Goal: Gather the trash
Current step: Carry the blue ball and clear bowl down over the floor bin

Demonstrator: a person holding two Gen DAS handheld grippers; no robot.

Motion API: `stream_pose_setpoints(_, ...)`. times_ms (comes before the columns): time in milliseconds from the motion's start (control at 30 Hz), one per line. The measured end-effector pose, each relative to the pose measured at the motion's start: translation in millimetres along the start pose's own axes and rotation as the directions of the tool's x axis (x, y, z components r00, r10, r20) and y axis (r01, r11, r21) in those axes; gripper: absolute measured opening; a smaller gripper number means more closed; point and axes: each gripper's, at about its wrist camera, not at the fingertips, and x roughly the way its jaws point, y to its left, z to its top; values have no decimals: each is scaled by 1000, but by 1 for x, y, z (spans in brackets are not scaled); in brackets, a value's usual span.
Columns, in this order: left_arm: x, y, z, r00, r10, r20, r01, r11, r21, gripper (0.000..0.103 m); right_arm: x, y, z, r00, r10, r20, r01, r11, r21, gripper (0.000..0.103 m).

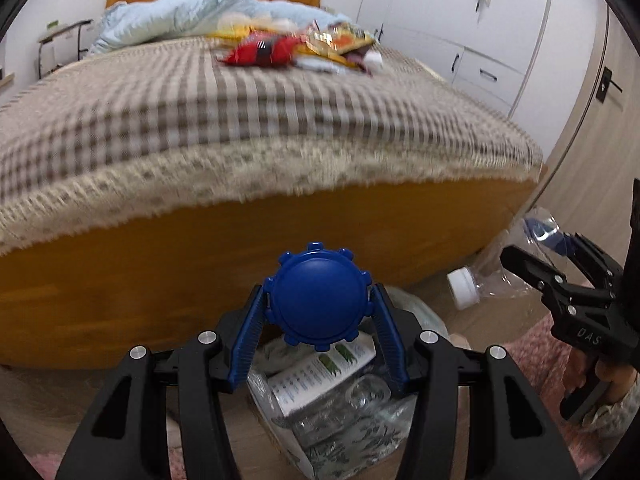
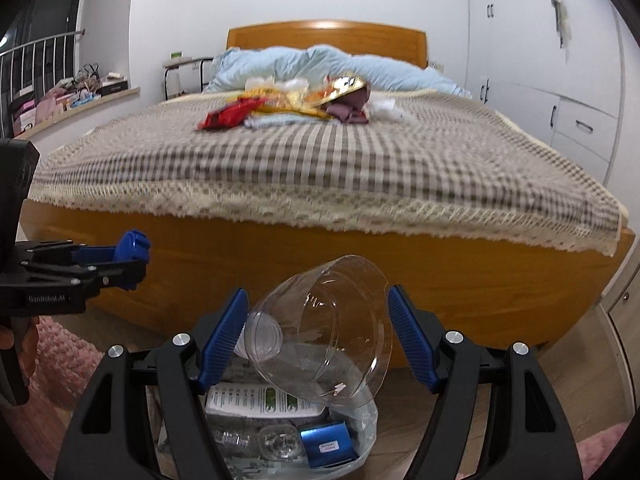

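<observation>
Left gripper (image 1: pixel 320 320) clamped on a blue cap (image 1: pixel 319 303), pads pressed against both sides of its ridged rim. Right gripper (image 2: pixel 316 328) closed around a clear plastic bottle (image 2: pixel 320 332), cut end facing away from the camera, white-capped neck pointing left in the left wrist view. Directly beneath both sets of jaws, a trash bag (image 2: pixel 360 420) already holding bottles, a printed label and a small blue box. Long axis of the held bottle roughly level, tipped slightly toward the bag; judged a short drop from either hand. Further out, more trash: snack wrappers (image 1: pixel 280 50) piled mid-bed (image 1: pixel 240 120), well apart from both grippers, pale blue quilt (image 2: pixel 320 64) behind.
</observation>
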Motion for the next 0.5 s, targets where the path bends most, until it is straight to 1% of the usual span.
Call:
stream_pose_setpoints(100, 10, -3, -4, 1000, 5, -29, -5, 1000, 23, 51, 4, 2, -4, 1000, -1, -18, 1, 1000, -10, 70)
stream_pose_setpoints(300, 24, -6, -3, 998, -14, -62, 16, 1000, 19, 51, 9, 6, -4, 1000, 0, -26, -1, 1000, -18, 70)
stream_pose_setpoints(500, 35, -13, -7, 996, -10, -94, 14, 999, 38, 51, 14, 10, -6, 999, -1, -41, -1, 999, -43, 70)
